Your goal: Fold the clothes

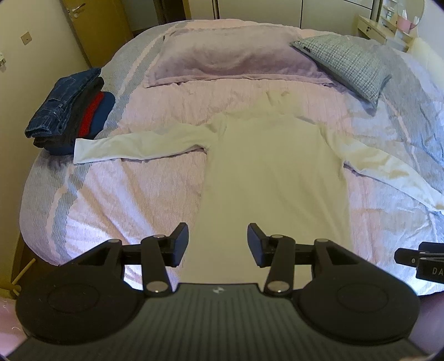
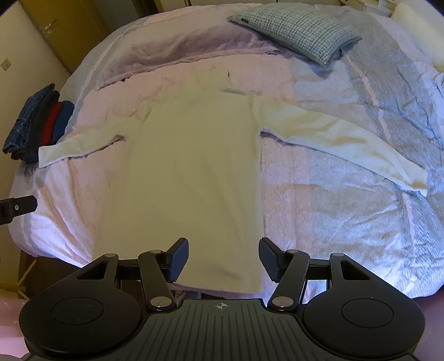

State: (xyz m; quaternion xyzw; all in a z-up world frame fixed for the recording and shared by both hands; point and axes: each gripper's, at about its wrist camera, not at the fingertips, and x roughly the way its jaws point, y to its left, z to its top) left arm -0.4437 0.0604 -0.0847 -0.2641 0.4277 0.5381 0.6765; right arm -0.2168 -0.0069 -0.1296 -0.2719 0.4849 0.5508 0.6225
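Observation:
A white long-sleeved shirt (image 1: 272,172) (image 2: 191,172) lies flat on the bed, collar away from me, both sleeves spread out to the sides. My left gripper (image 1: 217,244) is open above the shirt's lower hem area, nothing between its fingers. My right gripper (image 2: 223,259) is open too, hovering over the hem at the near edge of the bed. In the left wrist view the right gripper's tip (image 1: 416,257) shows at the right edge; in the right wrist view the left gripper's tip (image 2: 19,208) shows at the left edge.
A stack of folded clothes (image 1: 69,111) (image 2: 36,125), jeans on top, sits at the bed's left edge by the left cuff. A checked pillow (image 1: 347,64) (image 2: 297,30) and a lilac pillow (image 1: 230,55) lie at the head. A door (image 1: 91,25) stands behind on the left.

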